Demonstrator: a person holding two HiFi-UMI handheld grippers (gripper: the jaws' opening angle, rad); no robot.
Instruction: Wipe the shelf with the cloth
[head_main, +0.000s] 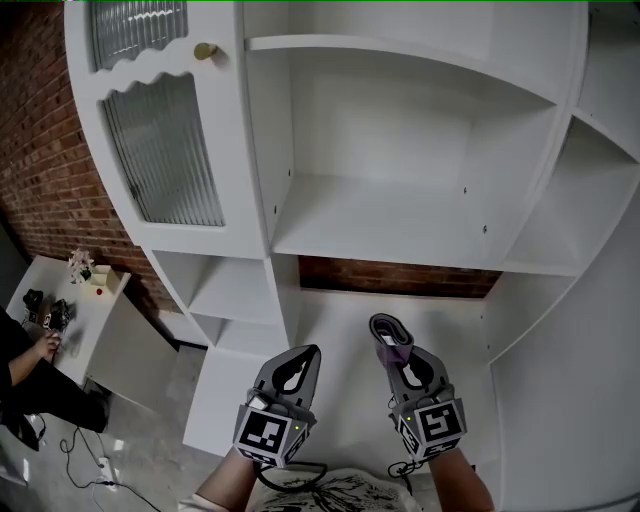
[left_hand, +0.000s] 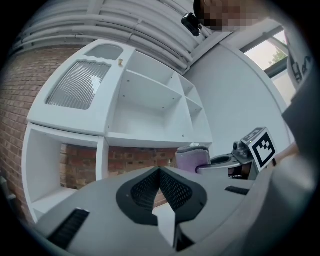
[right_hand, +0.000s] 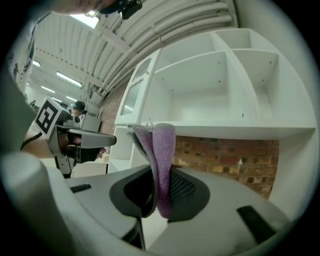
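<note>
A folded purple and grey cloth (right_hand: 159, 160) stands up between the jaws of my right gripper (right_hand: 160, 192), which is shut on it. In the head view that cloth (head_main: 391, 338) sticks out of the right gripper (head_main: 393, 350) low in front of the white shelf unit (head_main: 400, 225). My left gripper (head_main: 298, 366) hangs beside it to the left, jaws together with nothing between them (left_hand: 159, 182). From the left gripper view the cloth (left_hand: 192, 156) and the right gripper (left_hand: 235, 160) show at right. Both grippers are below the wide middle shelf and apart from it.
The unit has a ribbed glass door (head_main: 165, 150) with a brass knob (head_main: 205, 50) at left, small cubbies (head_main: 230, 290) below it and side compartments (head_main: 565, 215) at right. A brick wall (head_main: 45, 160) shows behind. A low white table (head_main: 70, 310) and a seated person (head_main: 25, 370) are at far left.
</note>
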